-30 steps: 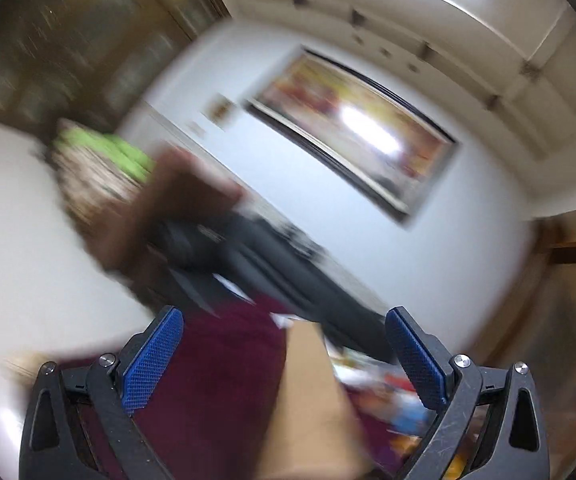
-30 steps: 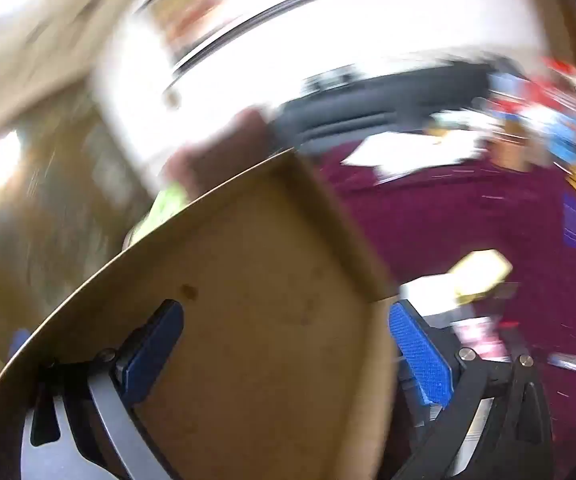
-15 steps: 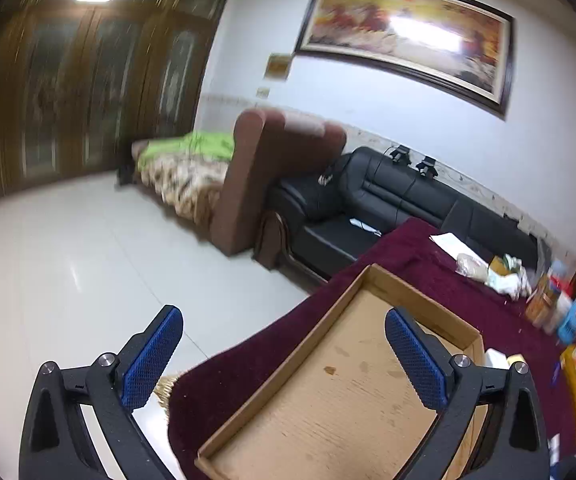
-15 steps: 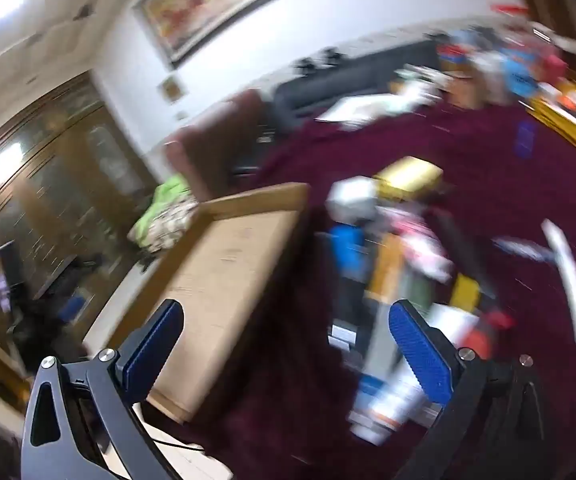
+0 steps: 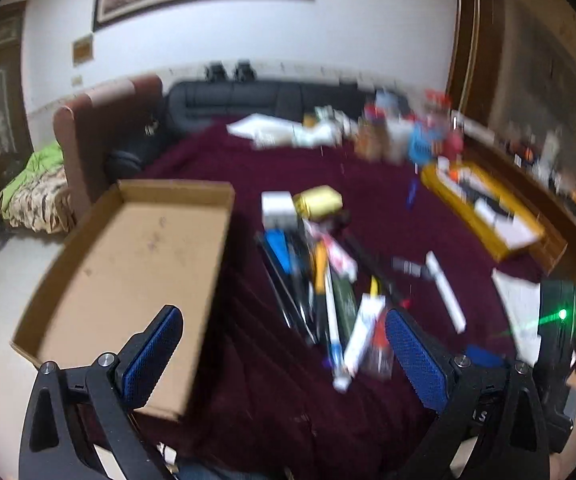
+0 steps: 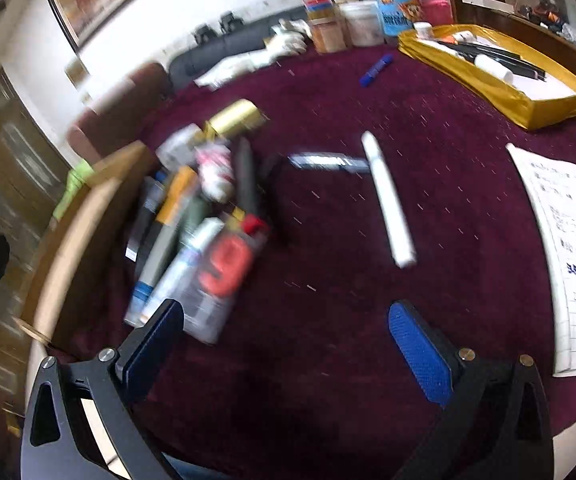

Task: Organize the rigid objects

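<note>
Rigid objects (image 5: 319,276) lie heaped mid-surface, just beside the cardboard tray (image 5: 128,264) at the left edge; tray looks empty, though blurred. Left gripper (image 5: 284,354) and right gripper (image 6: 288,344): jaws wide, holding nothing. Sorting not begun.

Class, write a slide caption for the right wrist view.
Open right tongs hover over maroon cloth beside a pile of items.

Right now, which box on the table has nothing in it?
The brown cardboard tray left of the pile is bare inside; the shiny gold box on the right holds pens and papers.
</note>
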Available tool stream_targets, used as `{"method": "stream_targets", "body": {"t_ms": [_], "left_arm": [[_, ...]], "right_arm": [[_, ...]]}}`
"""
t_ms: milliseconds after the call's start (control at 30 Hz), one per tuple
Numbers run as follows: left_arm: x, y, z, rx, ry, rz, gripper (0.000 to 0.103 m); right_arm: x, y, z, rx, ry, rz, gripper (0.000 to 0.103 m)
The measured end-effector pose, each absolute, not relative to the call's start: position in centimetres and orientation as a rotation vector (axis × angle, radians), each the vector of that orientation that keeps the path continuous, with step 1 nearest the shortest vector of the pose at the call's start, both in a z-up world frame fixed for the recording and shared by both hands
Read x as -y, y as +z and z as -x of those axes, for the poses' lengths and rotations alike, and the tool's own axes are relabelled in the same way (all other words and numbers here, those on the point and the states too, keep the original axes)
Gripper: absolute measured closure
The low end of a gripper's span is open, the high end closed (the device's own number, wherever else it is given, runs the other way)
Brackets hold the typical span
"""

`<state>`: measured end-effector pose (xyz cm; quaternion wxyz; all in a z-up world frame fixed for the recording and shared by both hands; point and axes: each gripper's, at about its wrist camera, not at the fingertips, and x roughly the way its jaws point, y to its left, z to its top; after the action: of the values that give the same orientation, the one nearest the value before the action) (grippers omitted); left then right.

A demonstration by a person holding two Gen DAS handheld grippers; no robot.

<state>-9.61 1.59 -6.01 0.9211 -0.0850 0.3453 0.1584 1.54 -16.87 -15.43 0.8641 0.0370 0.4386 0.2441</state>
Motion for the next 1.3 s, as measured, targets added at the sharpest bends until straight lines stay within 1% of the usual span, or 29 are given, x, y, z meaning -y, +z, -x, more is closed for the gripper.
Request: {"method": "stream_targets", "body": {"t_ms": [133,167,300,400,533,567,733,833,1067,1300], "left_arm": [[-0.7,-8.8,9.3,-0.768,0.296,0.163,0.001],[-0.8,-8.8,8.9,-0.785,0.291,0.165,0.001],[0.2,-11.6,8.4,-0.791,0.282,0.190,0.001],[-0.6,-11.5,9.4,-0.791,0.275,0.252,0.001],[-2.0,-10.4,11.4,-0.769,0.283,0.292,0.001],[-2.3,-10.3,11.6,-0.767,0.282,0.297,0.001],[-2.9,-10.4,11.9,-0.783,0.276,0.311,0.001],[-3.0,-10.6,12.0,-0.789,0.292,0.298,0.001],[-2.4,-11.0,11.7,-0.802,0.276,0.305,0.001],[-0.3,-11.6,11.4,-0.833,0.230,0.248,0.001]], "right_arm": [[16.3,-16.7,-2.0,-0.899,0.507,-0.016,0.000],[16.1,-16.7,-1.9,-0.898,0.500,-0.005,0.000],[16.6,-16.3,-1.4,-0.893,0.484,-0.056,0.000],[17.6,-15.8,-1.2,-0.886,0.505,-0.134,0.000],[20.6,-16.0,-1.1,-0.853,0.569,-0.376,0.000],[20.8,-16.0,-1.0,-0.868,0.588,-0.385,0.000],[19.7,-15.5,-1.1,-0.935,0.594,-0.304,0.000],[19.3,-15.5,-0.8,-0.924,0.551,-0.290,0.000],[20.6,-15.6,-0.3,-0.880,0.583,-0.362,0.000],[20.0,-15.6,-0.3,-0.871,0.650,-0.297,0.000]]}}
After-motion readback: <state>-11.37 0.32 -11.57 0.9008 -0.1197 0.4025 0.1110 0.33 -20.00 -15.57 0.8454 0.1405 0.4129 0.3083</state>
